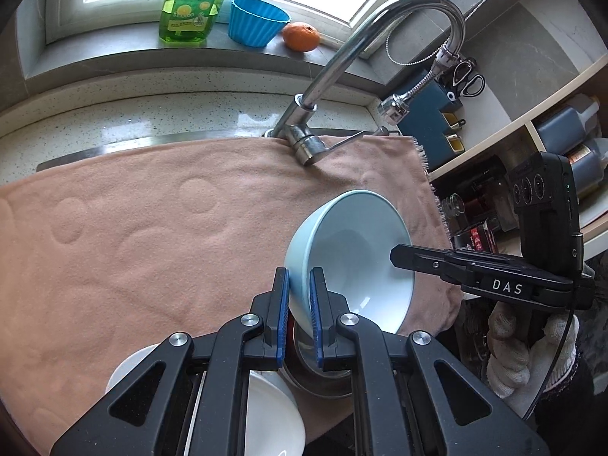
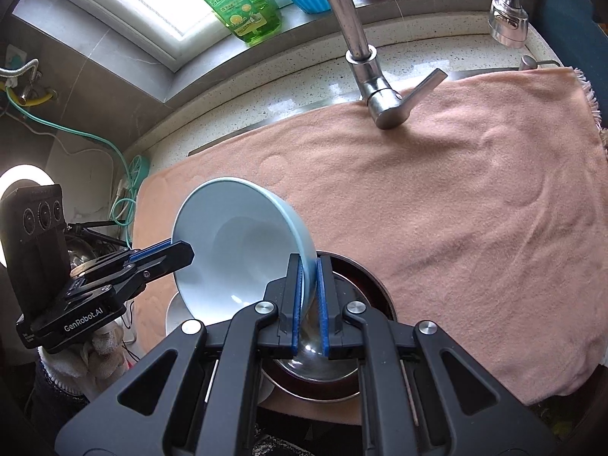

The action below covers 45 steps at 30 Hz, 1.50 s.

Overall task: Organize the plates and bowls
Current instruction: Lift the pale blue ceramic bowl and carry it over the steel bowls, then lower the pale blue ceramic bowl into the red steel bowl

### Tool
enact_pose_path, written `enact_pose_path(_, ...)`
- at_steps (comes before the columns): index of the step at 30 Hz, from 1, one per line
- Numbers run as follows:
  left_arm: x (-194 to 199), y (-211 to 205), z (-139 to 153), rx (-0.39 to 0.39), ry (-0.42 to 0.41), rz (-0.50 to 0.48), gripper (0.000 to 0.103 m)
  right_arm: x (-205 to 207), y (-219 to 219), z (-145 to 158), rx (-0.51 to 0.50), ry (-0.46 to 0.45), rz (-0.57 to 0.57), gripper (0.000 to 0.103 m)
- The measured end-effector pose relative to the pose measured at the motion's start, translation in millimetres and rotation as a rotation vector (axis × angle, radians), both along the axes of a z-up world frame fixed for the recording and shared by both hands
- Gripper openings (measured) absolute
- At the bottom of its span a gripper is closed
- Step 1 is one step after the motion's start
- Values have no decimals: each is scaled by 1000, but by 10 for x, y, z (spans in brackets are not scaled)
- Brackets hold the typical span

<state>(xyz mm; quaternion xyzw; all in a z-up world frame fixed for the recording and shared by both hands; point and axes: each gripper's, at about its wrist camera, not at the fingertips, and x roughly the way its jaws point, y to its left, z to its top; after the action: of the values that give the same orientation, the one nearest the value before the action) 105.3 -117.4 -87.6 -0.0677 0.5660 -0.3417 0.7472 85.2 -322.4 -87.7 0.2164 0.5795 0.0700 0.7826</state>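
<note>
A light blue bowl (image 1: 361, 235) hangs tilted above the pink towel (image 1: 152, 235), held by both grippers at opposite sides of its rim. In the left wrist view my left gripper (image 1: 300, 292) is shut on the bowl's near left rim. My right gripper (image 1: 395, 257) reaches in from the right to the other side. The right wrist view has the right gripper (image 2: 309, 277) shut on the bowl (image 2: 235, 235), with the left gripper (image 2: 190, 252) at its left rim. Below the bowl sit a steel bowl (image 1: 323, 376) in a dark red dish (image 2: 368, 281) and a white bowl (image 1: 269, 410).
A chrome faucet (image 1: 315, 91) and its lever (image 2: 421, 87) stand over the towel's far edge. On the windowsill are a green soap bottle (image 1: 190, 7), a blue cup (image 1: 256, 21) and an orange (image 1: 301, 36). Shelves with bottles (image 1: 570, 140) stand at the right.
</note>
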Motion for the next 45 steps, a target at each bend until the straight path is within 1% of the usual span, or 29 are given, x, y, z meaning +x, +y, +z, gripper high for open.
enact_pose_path(5, -163, -76, -61, 3, 15, -27, 9, -180, -89, -52, 4, 10, -18, 8)
enact_pose_path(10, -277, -137, -134, 31, 27, -52, 9, -338, -111, -168, 1, 34, -26, 8)
enact_pose_path(16, -373, -178, -241, 53, 52, -78, 9, -434, -148, -296, 6, 61, -43, 8)
enact_pose_path(31, -417, -216, -412, 90, 78, -75, 9, -481, -131, -479, 3, 96, -36, 8)
enact_pose_path(40, -405, -278, -482, 113, 75, -80, 9, -455, -143, -541, -3, 112, -35, 8)
enact_pose_path(45, -401, -284, -499, 112, 77, -77, 9, -439, -144, -565, -4, 112, -31, 8)
